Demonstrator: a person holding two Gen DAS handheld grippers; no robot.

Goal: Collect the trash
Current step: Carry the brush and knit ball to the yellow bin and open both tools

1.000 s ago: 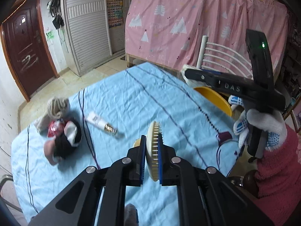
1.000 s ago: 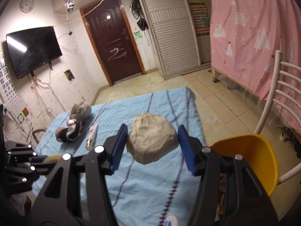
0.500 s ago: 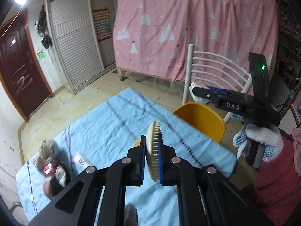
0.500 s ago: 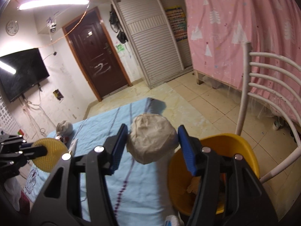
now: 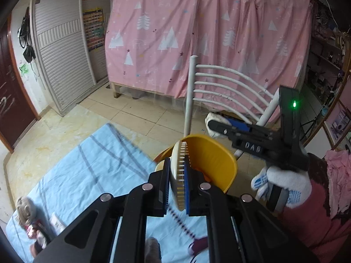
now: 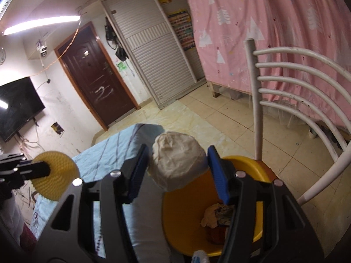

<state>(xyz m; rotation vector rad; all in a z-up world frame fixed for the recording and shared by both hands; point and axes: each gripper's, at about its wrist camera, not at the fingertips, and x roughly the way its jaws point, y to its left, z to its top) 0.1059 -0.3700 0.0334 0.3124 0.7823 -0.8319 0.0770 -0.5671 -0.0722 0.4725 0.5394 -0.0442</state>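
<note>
You have trash in both hands, and none of it is in the bin yet.

Your left gripper (image 5: 178,180) has its jaws squeezed tight on a round yellow brush (image 5: 178,171). The brush stands on its edge between the jaws, with its little bristles showing. Just past the jaws sits the yellow bin (image 5: 210,160), so the brush is close to it but not over the middle.

Your right gripper (image 6: 178,171) has its jaws partway apart, holding a crumpled ball of paper (image 6: 178,160). The ball fills the gap between the jaws. Right under and a bit past the jaws is the open yellow bin (image 6: 258,168). You can see some trash (image 6: 216,215) lying in the bottom, so part of the job is done.

What is left for now: I think you need to let the paper ball drop in, then bring the brush over the bin and let that go too.

Farther off, to the left of your left jaws, more things (image 5: 33,223) lie on the blue tabletop (image 5: 94,166): a small pile and a little white tube (image 5: 57,223). Those look like they need picking up later.

Behind the bin stands a white chair (image 6: 285,83).
</note>
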